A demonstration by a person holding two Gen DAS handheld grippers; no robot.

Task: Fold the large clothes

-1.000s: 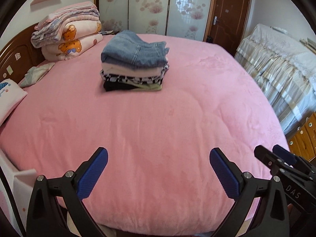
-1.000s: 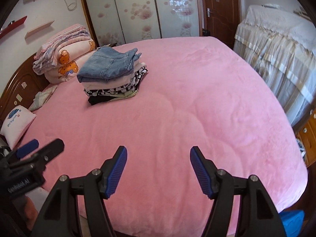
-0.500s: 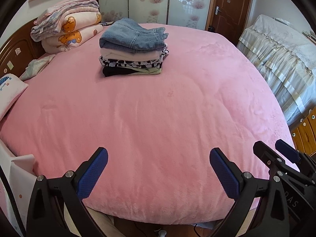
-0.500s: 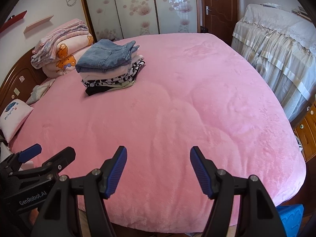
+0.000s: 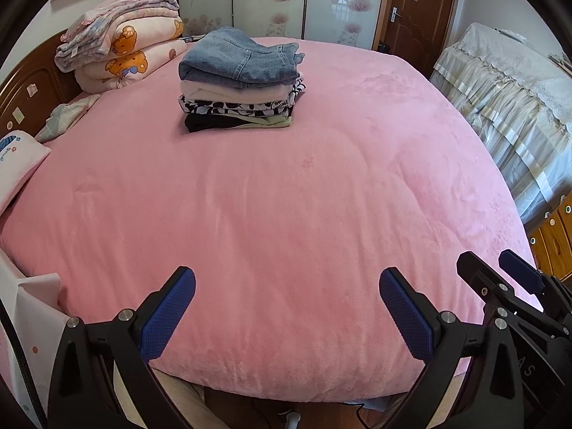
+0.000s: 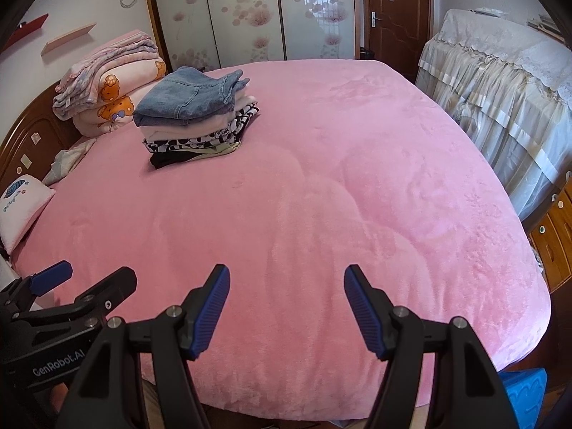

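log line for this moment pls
left gripper: open, empty | right gripper: open, empty | stack of folded clothes: on pink plush bed cover

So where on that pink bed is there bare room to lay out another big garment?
The near and right parts of the pink plush bedspread lie bare, between the folded clothes stack and the foot edge. The headboard side is crowded: rolled bear-print quilts and a white pillow.

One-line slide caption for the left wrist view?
Open, empty left gripper over the pink bed cover, stack of folded clothes beyond, right gripper alongside.
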